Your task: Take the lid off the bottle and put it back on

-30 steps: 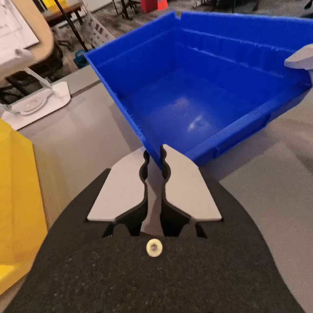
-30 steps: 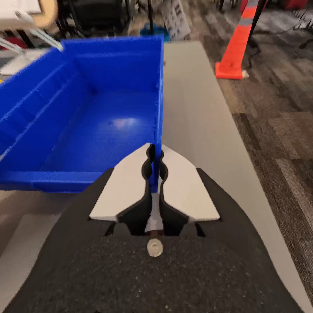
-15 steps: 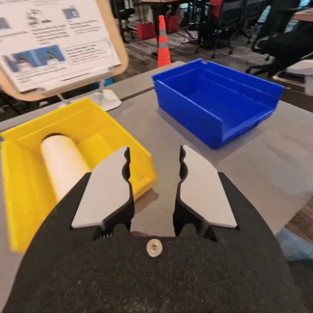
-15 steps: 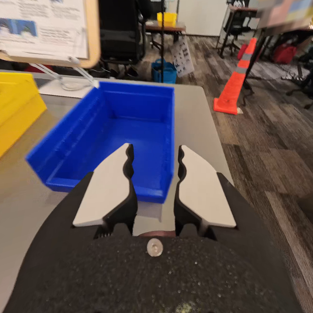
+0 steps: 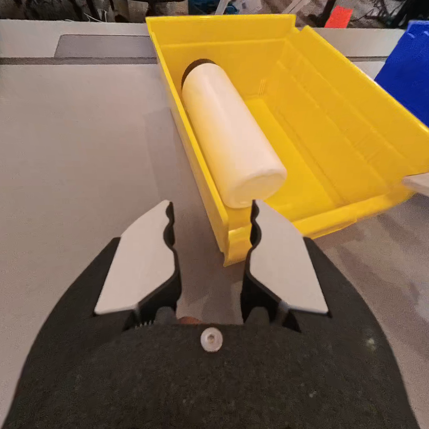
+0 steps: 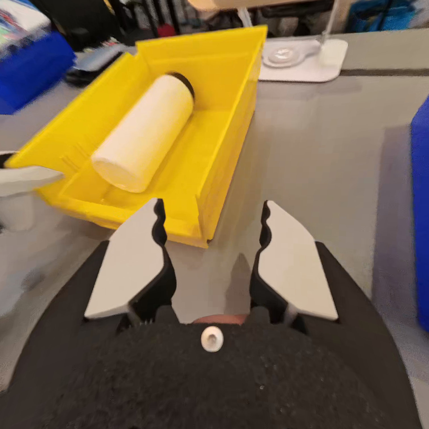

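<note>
While both grippers hang above the grey tabletop, neither one grips anything. Left gripper has its fingers spread wide, empty — the gap between them frames the near corner of the yellow bin, no contact visible. Right gripper likewise has fingers parted, a bit wider, empty, over bare tabletop just off the bin's near corner.

Cream-white bottle lies on its side inside the yellow bin, along the bin's left wall in the left wrist view, base end toward the cameras. Black lid is on the bottle at its far end, close to the bin's back wall; only a dark edge of it shows. In the right wrist view the same bottle runs diagonally in the bin, lid at the far end.

Blue bin sits on the tabletop to the right of the yellow one, apart from it. White stand base rests on the tabletop behind the yellow bin. Left gripper's finger tip shows at the left edge of the right wrist view, near the bin's front left corner — touching or not, cannot tell.
</note>
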Action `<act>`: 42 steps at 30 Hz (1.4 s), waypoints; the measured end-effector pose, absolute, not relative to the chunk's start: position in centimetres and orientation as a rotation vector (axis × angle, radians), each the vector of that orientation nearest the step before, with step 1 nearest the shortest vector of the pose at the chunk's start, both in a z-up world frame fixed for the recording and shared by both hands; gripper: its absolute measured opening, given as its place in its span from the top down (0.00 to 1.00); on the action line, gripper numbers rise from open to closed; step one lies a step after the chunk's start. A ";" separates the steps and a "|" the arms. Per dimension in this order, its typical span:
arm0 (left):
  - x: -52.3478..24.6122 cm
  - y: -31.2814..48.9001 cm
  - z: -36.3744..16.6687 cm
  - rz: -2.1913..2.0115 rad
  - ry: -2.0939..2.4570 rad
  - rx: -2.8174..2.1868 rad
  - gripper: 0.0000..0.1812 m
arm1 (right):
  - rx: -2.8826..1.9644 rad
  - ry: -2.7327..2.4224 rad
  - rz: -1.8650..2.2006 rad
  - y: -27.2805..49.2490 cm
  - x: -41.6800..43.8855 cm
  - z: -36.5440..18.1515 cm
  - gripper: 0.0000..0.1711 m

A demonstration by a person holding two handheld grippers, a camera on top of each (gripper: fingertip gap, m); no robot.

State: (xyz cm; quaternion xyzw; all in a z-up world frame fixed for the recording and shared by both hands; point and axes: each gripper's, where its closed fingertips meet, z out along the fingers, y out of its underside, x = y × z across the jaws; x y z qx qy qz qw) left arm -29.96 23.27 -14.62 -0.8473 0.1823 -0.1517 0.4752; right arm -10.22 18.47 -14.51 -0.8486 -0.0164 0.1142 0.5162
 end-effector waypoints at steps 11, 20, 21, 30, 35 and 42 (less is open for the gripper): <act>-32.2 25.3 -13.7 -0.278 0.426 -2.040 0.97 | -2.059 0.016 0.022 20.3 -13.3 -16.2 0.97; -44.3 28.7 -9.0 -0.135 0.296 -1.879 0.99 | -1.892 -0.010 0.017 24.2 -24.5 -11.1 0.97; -45.6 29.0 -9.2 -0.126 0.290 -1.878 0.99 | -1.896 -0.015 0.020 24.8 -25.8 -11.2 0.97; -53.7 32.5 -14.3 -0.245 0.054 -2.012 0.99 | -2.034 -0.093 0.042 28.4 -34.6 -17.1 0.97; -55.0 32.4 -14.4 -0.294 -0.010 -2.009 0.97 | -2.070 -0.260 0.163 27.2 -36.5 -17.4 0.93; -57.8 30.4 -9.4 -0.224 -0.143 -1.875 0.76 | -2.009 -0.519 0.447 18.9 -32.0 -12.3 0.83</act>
